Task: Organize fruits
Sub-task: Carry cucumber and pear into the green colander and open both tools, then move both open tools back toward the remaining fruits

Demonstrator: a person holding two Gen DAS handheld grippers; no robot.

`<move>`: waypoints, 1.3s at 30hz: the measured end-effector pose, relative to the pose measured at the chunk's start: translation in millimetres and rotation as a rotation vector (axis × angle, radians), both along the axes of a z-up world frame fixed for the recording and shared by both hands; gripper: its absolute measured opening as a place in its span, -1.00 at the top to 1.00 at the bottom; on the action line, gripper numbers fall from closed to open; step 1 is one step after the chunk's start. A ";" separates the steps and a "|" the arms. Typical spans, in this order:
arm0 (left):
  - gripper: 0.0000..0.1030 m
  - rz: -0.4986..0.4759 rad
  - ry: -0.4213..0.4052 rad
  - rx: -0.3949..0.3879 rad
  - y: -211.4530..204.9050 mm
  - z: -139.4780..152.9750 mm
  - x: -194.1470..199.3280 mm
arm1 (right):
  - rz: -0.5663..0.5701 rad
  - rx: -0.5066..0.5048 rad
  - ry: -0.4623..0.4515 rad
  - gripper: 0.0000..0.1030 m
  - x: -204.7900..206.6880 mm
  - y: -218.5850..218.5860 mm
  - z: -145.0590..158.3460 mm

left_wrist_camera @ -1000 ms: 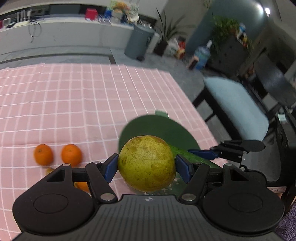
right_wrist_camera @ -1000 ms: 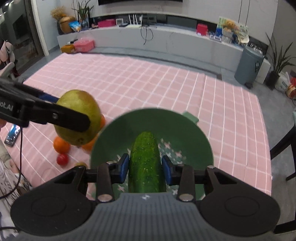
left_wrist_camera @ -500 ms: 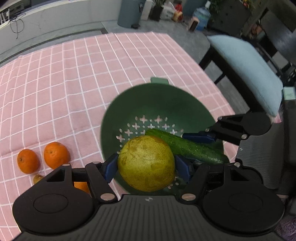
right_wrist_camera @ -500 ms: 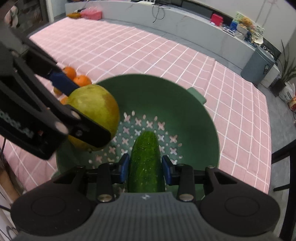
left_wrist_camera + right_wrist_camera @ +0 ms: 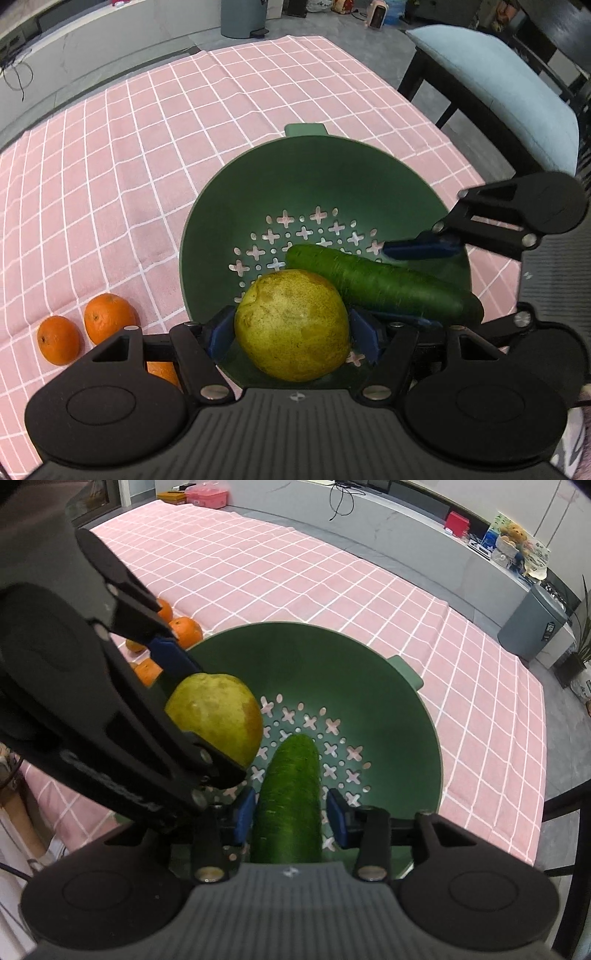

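The yellow-green pear [image 5: 292, 325] sits clamped between the blue pads of the left tool [image 5: 293, 334], held inside the near-left part of the green colander [image 5: 325, 177], low over its perforated floor. Just beside it, the cucumber [image 5: 289, 801] lies lengthwise in the bowl between the fingers of the right tool [image 5: 291, 816], whose jaws stand slightly wider than the cucumber, a gap showing at the right pad; whether the left pad touches it I cannot tell. In the left wrist view the cucumber's tip passes close behind the pear, perhaps touching. The colander rests on the pink checked cloth [image 5: 129, 166] covering the surface, toward its near right corner. Left of the colander, several oranges [image 5: 109, 317] lie on the cloth, close together.
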State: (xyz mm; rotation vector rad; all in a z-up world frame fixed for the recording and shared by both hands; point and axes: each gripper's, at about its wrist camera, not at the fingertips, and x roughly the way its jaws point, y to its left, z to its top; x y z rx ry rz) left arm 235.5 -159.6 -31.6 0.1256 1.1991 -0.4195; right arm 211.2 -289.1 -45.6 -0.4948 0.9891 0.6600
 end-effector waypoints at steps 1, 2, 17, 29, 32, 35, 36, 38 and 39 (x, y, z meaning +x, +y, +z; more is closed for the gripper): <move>-0.50 -0.001 0.001 0.003 -0.4 -0.2 -0.9 | 0.000 -0.005 0.000 0.07 -1.7 0.2 1.4; -0.50 -0.003 0.003 0.003 -1.0 -0.9 -1.2 | 0.002 -0.018 0.005 0.06 -3.0 0.8 0.4; -0.60 0.035 -0.066 -0.066 7.3 25.3 -18.5 | -0.097 -0.013 -0.043 -0.35 -29.0 -10.0 24.0; -0.60 0.122 -0.279 -0.133 65.4 77.4 -67.6 | -0.420 0.228 -0.156 -0.58 -67.4 -7.3 56.5; -0.60 0.125 -0.330 -0.135 80.9 79.4 -82.1 | -0.484 0.260 -0.202 -0.81 -86.3 2.8 58.2; -0.60 0.128 -0.376 -0.118 96.6 78.2 -96.2 | -0.511 0.276 -0.251 -0.81 -103.0 14.1 59.8; -0.60 0.132 -0.388 -0.114 102.4 77.1 -100.6 | -0.521 0.289 -0.257 -0.81 -109.2 17.2 59.3; -0.60 0.139 -0.405 -0.112 114.5 73.6 -108.0 | -0.536 0.315 -0.263 -0.81 -119.5 24.8 58.9; -0.60 0.142 -0.412 -0.111 120.7 71.2 -111.2 | -0.544 0.324 -0.265 -0.81 -124.0 28.0 59.3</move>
